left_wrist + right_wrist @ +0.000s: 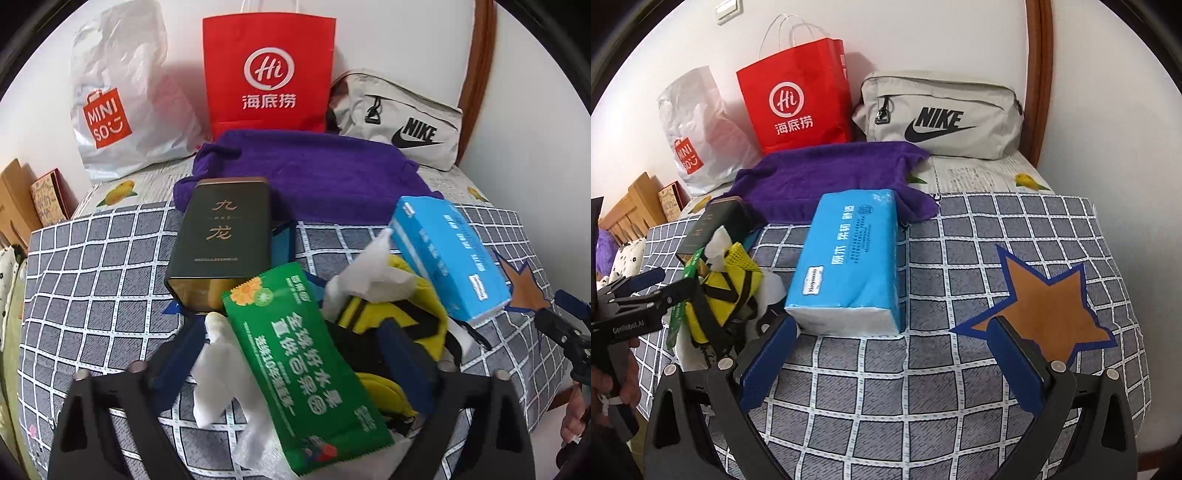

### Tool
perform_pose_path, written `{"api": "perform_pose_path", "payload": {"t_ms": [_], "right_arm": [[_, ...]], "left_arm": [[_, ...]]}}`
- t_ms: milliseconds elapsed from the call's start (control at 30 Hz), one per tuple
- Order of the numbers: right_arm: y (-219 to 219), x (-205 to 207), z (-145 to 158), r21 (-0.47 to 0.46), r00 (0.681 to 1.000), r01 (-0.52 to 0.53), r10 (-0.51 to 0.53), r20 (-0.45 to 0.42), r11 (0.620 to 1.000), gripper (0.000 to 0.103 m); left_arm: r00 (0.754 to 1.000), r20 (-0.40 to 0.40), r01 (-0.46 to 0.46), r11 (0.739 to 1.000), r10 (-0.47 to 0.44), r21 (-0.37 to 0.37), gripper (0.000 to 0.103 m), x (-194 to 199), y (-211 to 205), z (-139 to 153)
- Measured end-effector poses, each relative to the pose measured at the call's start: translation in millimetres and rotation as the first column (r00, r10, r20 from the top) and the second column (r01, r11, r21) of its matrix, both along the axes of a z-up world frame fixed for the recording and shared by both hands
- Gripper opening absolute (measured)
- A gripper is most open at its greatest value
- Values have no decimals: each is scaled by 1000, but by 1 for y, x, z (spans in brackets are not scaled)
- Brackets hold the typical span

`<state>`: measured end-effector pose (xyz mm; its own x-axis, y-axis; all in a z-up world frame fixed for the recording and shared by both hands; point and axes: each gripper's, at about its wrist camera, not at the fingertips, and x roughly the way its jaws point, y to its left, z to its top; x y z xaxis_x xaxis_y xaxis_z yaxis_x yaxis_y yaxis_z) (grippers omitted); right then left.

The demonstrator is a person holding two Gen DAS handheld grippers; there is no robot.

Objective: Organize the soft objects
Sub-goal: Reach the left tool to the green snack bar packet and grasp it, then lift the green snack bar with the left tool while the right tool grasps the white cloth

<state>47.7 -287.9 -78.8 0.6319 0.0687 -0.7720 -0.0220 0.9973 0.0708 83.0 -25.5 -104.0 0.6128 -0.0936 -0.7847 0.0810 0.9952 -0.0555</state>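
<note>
One purple towel (pixel 827 177), one tissue pack (pixel 849 258), three bags

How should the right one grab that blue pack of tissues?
I'd pinch the blue soft-pack of tissues across its two long sides near the white near end, coming straight forward from the right gripper. It lies flat on the checked quilt with that end facing the open jaws, and the width looks narrower than their gap.

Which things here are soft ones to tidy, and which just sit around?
To tidy:
purple towel
blue tissue pack
yellow mesh bag
green packet

Lying about:
dark tin
red bag
Nike pouch
Miniso bag
</note>
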Motion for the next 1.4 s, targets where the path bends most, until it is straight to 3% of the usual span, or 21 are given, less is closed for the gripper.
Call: {"api": "perform_pose_path", "payload": {"t_ms": [267,333,367,467,933,1100,1400], "right_arm": [[-7,10,-8,5,1000,8,-8,-20,1000,102],[-5,14,-9,5,1000,3,-3,-25,1000,102],[-4,15,-9,3,1000,0,0,-26,1000,102],[-2,18,-11,-1,1000,-4,4,-30,1000,102],[31,23,6,9,997,-80,80,3,997,101],[58,22,10,36,988,-153,153,7,988,101],[118,50,4,10,957,-289,289,5,957,91]], "left_arm": [[999,-36,14,1000,-15,-17,75,15,3,-13],[999,-42,25,999,-26,-24,66,17,2,-15],[998,-47,29,999,-31,-32,52,19,1,-16],[998,-45,49,998,-51,-41,45,20,1,-14],[999,33,18,1000,-18,-5,45,5,34,22],[999,40,-11,1000,11,8,45,0,50,25],[998,27,-52,999,52,-7,45,-5,79,17]]}}
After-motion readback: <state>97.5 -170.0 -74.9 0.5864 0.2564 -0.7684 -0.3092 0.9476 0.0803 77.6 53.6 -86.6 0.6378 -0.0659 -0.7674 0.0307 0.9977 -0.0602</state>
